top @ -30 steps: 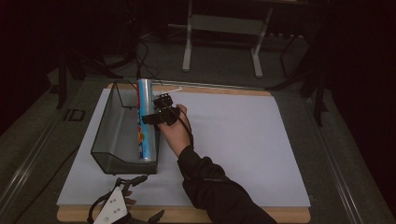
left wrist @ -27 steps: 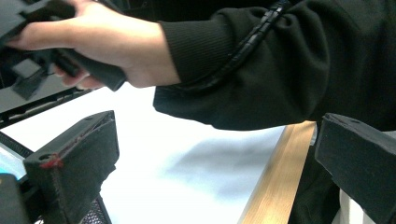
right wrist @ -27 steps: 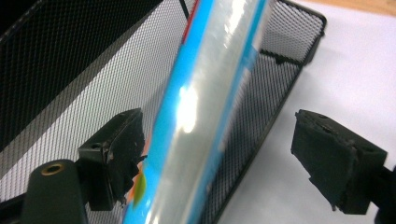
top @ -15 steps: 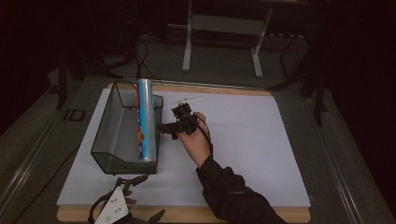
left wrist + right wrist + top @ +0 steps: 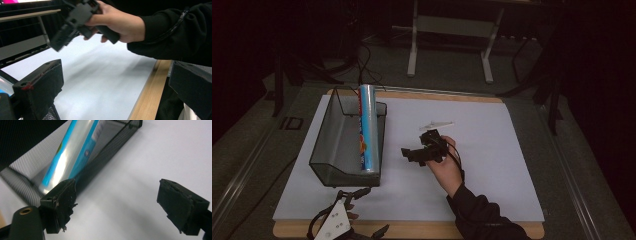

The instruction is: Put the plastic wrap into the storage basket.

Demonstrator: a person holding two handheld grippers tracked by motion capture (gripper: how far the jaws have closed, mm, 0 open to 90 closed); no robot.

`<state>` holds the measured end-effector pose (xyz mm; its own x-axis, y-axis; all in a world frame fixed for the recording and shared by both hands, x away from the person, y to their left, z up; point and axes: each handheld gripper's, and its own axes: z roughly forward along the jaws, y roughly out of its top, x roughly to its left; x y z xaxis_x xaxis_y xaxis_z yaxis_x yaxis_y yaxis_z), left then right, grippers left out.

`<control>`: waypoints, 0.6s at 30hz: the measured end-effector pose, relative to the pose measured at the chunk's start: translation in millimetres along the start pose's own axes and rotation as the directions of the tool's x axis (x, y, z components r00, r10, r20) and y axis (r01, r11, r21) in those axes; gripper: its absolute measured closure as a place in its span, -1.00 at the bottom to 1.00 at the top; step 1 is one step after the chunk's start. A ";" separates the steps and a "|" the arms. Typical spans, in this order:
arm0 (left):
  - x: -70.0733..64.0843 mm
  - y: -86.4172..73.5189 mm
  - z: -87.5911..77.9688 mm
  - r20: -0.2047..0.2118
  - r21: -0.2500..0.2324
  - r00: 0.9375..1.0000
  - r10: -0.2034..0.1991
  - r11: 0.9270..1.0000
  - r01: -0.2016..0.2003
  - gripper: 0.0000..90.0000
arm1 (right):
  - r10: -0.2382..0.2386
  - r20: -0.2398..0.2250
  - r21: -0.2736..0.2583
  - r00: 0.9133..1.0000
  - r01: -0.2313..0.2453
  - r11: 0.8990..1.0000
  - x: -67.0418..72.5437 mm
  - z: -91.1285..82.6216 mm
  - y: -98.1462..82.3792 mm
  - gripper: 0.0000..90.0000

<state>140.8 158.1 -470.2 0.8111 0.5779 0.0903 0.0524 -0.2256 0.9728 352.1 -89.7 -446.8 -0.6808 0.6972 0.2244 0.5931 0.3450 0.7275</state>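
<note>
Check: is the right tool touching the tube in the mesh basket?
Apart. In the high view the right tool hangs over bare white paper, clear of the tube leaning in the mesh basket; its jaws stand open and empty.

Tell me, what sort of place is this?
Probably a lab or studio set up for recording. A wooden table covered with white paper stands in a dark room, holding a black mesh basket, while a hand works black tongs.

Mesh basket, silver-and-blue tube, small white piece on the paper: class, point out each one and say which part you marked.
Mesh basket (image 5: pixel 326 134): high view, bare left wall.
Silver-and-blue tube (image 5: pixel 367 127): high view, middle of its body.
Small white piece (image 5: pixel 436 124): high view, its centre, lying on the white paper.
</note>
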 end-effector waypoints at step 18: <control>-0.1 0.0 1.6 -0.002 0.006 1.000 0.002 1.000 -0.002 -0.99 | 0.030 0.039 -0.024 0.999 -0.029 0.999 -40.4 -57.2 -62.7 -0.67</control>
<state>141.6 156.8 -470.5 0.8102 0.5788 0.0924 0.0545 -0.2313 0.9714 317.9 -175.5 -464.4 -0.6455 0.7314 0.2202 0.6019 0.3096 0.7361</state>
